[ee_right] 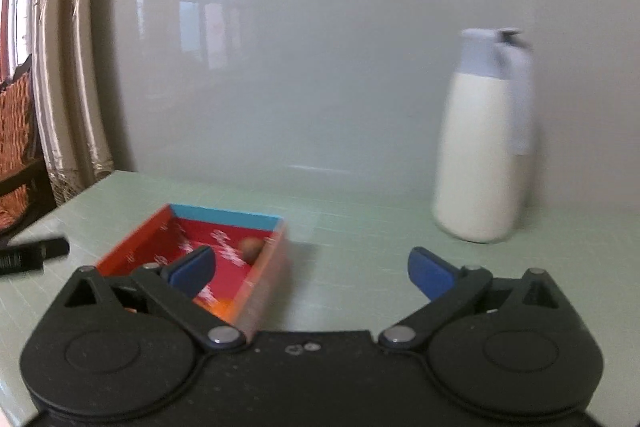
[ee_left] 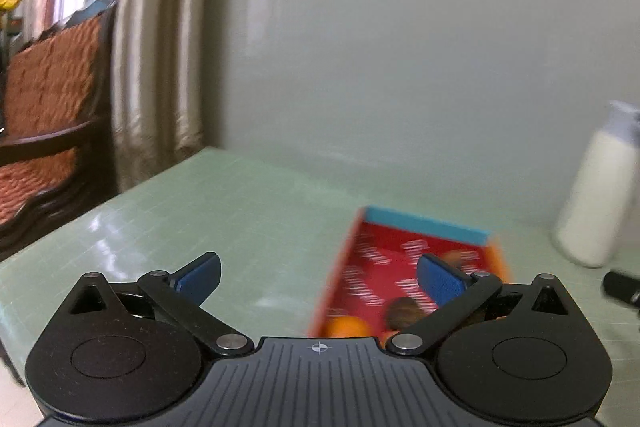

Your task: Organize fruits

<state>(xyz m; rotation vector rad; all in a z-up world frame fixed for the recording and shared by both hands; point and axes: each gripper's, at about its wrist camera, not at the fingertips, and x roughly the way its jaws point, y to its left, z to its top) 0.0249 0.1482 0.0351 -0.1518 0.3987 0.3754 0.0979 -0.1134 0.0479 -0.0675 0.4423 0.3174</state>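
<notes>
Left gripper (ee_left: 318, 277) spread | rectangular red box (ee_left: 384, 267) | round orange (ee_left: 347, 327)

Box (ee_left: 384, 267) motion-blurred; orange fruit (ee_left: 347, 327) partly behind left tool (ee_left: 318, 275); bottle (ee_left: 596, 195) cut by frame edge.

Left hand-held gripper (ee_left: 318, 277): jaws spread wide, nothing between blue pads. Right hand-held gripper (ee_right: 310, 273): same, wide apart, holding nothing.
</notes>
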